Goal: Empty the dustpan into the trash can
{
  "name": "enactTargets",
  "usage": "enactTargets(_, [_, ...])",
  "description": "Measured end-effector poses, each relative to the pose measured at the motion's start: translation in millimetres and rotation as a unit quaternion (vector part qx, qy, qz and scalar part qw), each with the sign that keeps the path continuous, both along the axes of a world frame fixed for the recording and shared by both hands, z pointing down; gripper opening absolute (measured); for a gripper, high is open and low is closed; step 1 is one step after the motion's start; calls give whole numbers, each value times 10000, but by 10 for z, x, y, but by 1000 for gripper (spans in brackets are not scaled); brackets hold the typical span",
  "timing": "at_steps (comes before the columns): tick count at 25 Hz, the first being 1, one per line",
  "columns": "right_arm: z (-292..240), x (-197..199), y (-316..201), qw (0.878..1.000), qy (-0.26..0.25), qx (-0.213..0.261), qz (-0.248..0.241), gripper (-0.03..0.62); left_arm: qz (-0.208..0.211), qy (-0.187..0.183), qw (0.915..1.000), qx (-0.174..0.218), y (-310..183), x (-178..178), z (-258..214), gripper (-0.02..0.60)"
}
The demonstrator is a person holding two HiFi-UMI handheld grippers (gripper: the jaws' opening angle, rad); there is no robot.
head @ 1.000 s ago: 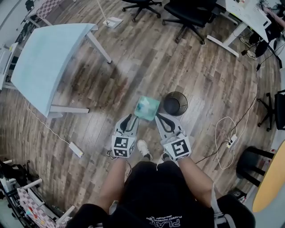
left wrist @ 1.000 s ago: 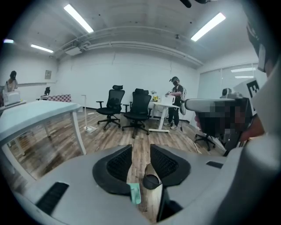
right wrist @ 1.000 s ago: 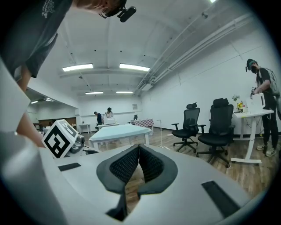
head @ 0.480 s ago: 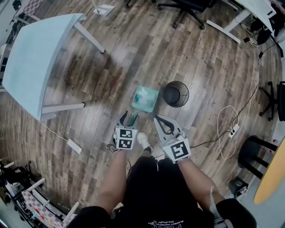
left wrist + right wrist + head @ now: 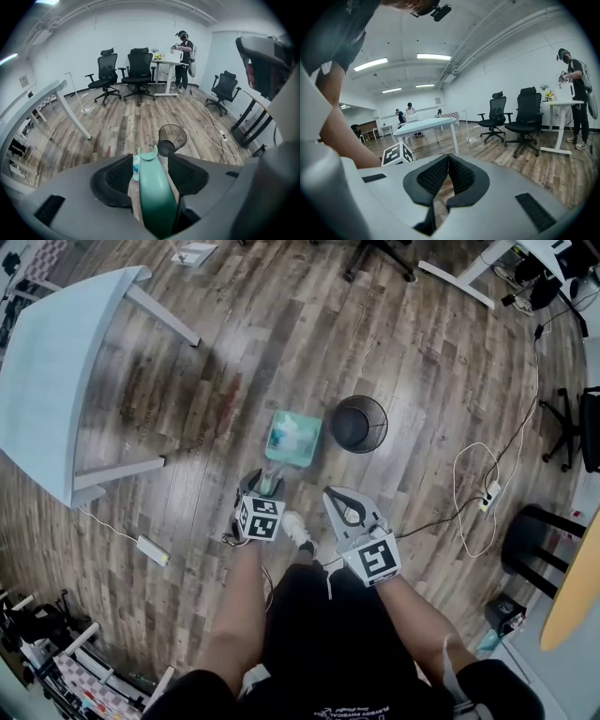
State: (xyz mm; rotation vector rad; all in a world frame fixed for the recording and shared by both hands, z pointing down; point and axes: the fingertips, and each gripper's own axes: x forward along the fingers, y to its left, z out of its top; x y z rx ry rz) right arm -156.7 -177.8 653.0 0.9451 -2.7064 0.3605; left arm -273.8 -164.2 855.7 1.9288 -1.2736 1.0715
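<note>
Teal dustpan [image 5: 292, 439] on floor just beside trash can [image 5: 358, 424]. Handle lies between your left gripper's [image 5: 267, 482] jaws, just opening, pads off it. Your right gripper [image 5: 336, 495] clenched, empty.

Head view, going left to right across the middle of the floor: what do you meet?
light table → green dustpan → black mesh trash can → white cable and power strip
</note>
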Motion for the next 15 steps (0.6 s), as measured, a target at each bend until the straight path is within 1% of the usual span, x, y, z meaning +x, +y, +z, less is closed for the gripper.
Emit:
enactTargets(4, [115, 165, 63, 9999, 105, -90, 85, 25, -30, -62, 9998, -188, -5, 80, 139, 239])
enactTargets(6, [143, 239, 95, 9998, 97, -126, 144, 25, 12, -129, 9995, -300, 20, 121, 179, 225])
enactTargets(8, [175, 301, 127, 9997, 111, -162, 176, 25, 39, -224, 9990, -392, 56, 133, 215, 196])
enactTargets(9, [192, 323, 140, 9996, 134, -181, 182, 25, -26, -242, 9988, -424, 66, 111, 231, 176])
enactTargets(11, [213, 350, 161, 9994, 182, -227, 187, 25, -226, -231, 9984, -473, 80, 33, 253, 111])
enactTargets(12, [214, 355, 173, 9994, 196, -229, 181, 25, -287, -225, 9982, -486, 90, 3, 259, 98])
enactTargets(15, [191, 363, 214, 9996, 173, -160, 151, 25, -319, -239, 9981, -479, 126, -13, 260, 97])
